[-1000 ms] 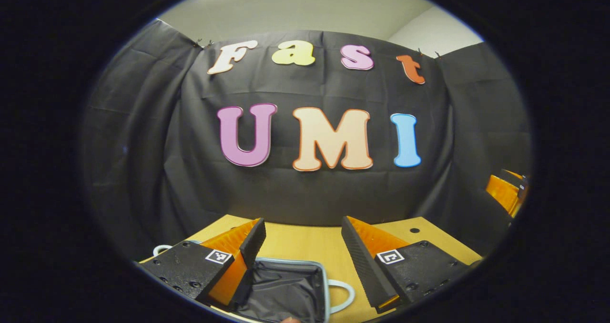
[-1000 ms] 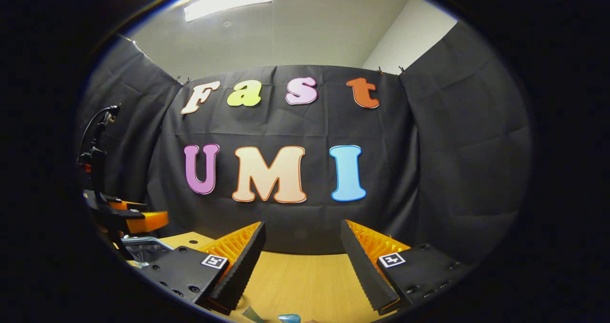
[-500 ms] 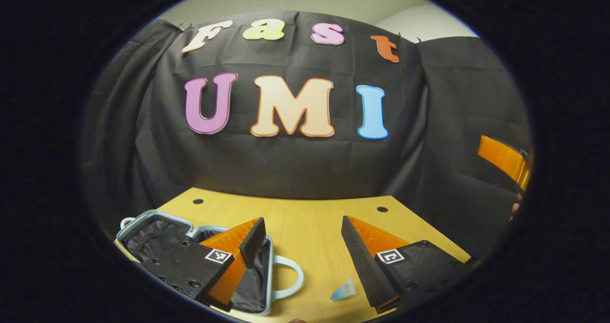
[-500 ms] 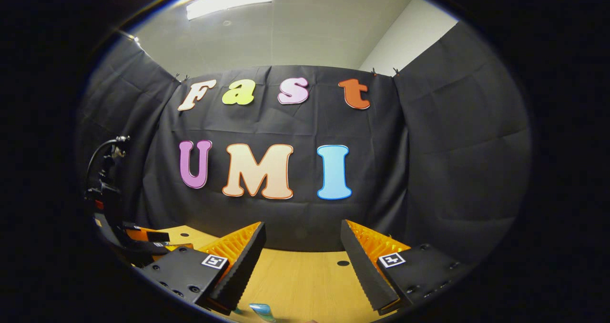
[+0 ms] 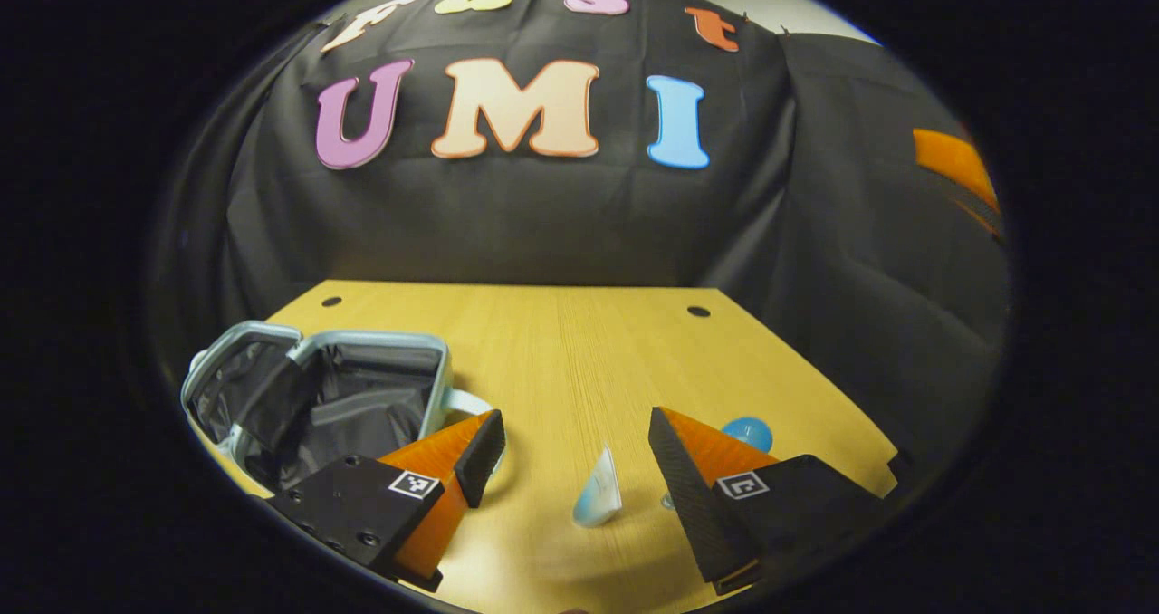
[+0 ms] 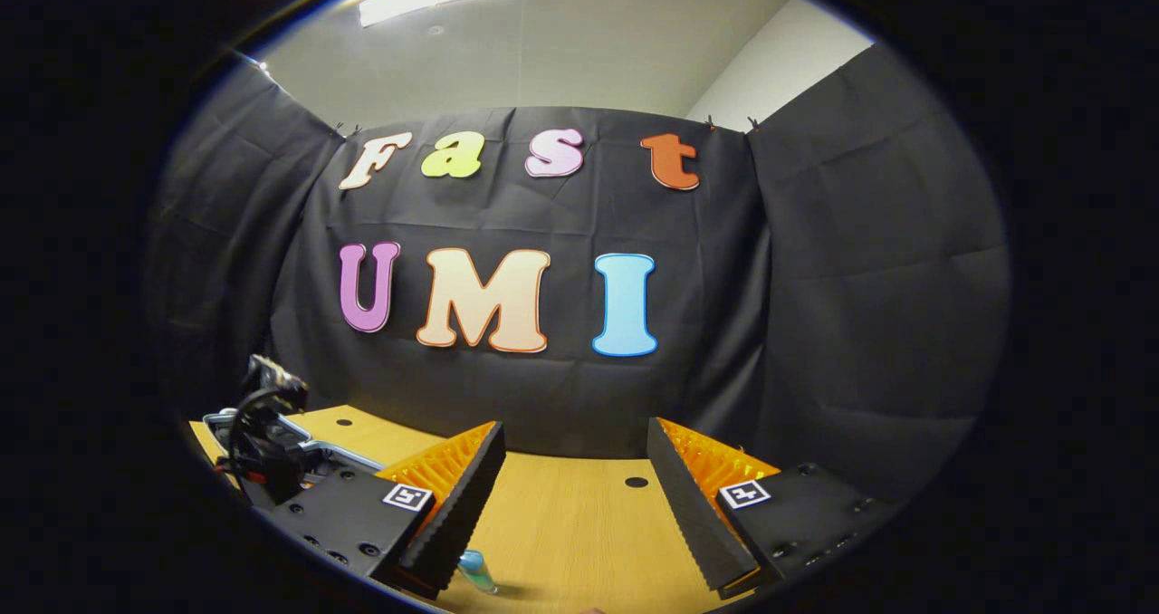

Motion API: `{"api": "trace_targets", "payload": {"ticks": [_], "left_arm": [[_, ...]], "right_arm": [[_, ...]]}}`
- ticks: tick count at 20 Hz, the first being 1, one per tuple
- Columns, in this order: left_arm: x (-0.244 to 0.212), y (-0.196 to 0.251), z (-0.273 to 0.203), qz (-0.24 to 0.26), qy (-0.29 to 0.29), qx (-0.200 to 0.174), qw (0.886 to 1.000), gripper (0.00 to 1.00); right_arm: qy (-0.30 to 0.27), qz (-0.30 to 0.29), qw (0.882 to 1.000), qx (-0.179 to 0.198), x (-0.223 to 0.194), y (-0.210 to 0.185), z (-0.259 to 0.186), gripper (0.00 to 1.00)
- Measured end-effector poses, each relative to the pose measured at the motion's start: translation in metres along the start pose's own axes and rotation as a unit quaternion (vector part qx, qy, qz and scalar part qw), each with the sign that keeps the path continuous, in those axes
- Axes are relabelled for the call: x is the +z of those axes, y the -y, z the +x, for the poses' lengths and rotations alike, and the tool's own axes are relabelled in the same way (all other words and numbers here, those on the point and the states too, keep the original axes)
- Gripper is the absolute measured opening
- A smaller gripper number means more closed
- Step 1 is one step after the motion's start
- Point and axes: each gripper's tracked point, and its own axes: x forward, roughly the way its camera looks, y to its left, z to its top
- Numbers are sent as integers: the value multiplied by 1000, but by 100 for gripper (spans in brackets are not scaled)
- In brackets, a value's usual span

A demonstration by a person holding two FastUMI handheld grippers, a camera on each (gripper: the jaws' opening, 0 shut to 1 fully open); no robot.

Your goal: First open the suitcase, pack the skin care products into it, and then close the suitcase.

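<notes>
Suitcase (image 5: 317, 397) lies open at the tabletop's (image 5: 579, 342) left. Both the left gripper (image 5: 577, 451) and right gripper (image 6: 573, 469) have fingers spread wide, empty, a small tube (image 5: 598, 492) between the left's.

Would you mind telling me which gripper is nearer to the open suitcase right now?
Left. The left gripper hangs beside the open suitcase, one finger overlapping its handle. The right gripper is farther off, the case at its view's left edge.

one suitcase (image 5: 362, 388), two skin care products (image 5: 598, 496)
</notes>
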Motion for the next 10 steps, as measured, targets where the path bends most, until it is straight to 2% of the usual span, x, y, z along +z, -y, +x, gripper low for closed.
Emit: {"api": "trace_targets", "payload": {"ticks": [5, 7, 10], "left_arm": [[-55, 7, 20, 2, -51, -2, 999, 94], [-74, 7, 26, 2, -65, -3, 998, 87], [-83, 4, 29, 12, -72, 4, 997, 50]], "right_arm": [[-16, -10, 1000, 9, -21, -3, -2, 99], [-23, -13, 1000, 15, -30, -6, -3, 99], [-27, -11, 999, 30, -38, -16, -4, 99]]}}
